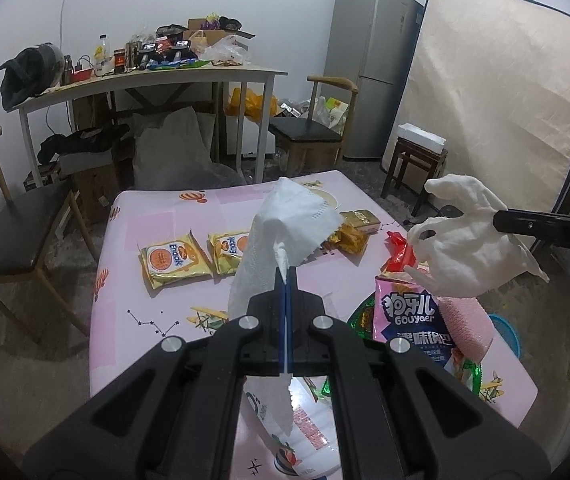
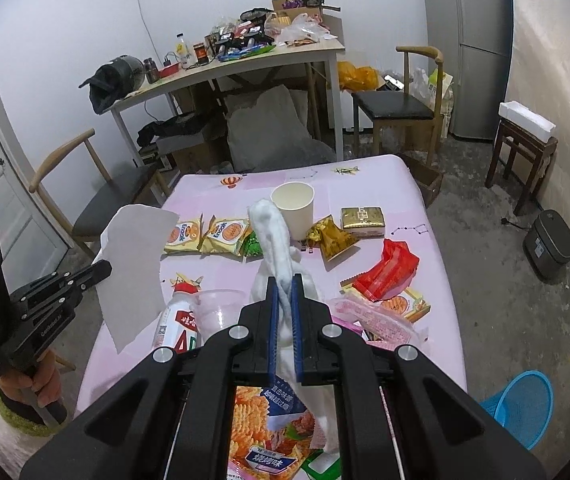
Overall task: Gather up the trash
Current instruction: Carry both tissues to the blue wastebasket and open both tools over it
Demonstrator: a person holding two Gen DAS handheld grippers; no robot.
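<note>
Currently I hold the left tool (image 1: 286,276) clamped on a flat tissue (image 1: 285,232) and the right tool (image 2: 285,286) clamped on a crumpled tissue (image 2: 273,232), both lifted above the table (image 2: 425,240), presumably for transfer to the blue bin (image 2: 525,404) at near right.

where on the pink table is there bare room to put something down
On the pink table, the far strip between the paper cup and the far edge is bare. So is the right side between the gold packet and the red wrapper. The near half, around the bottle and snack bags, is crowded.
</note>
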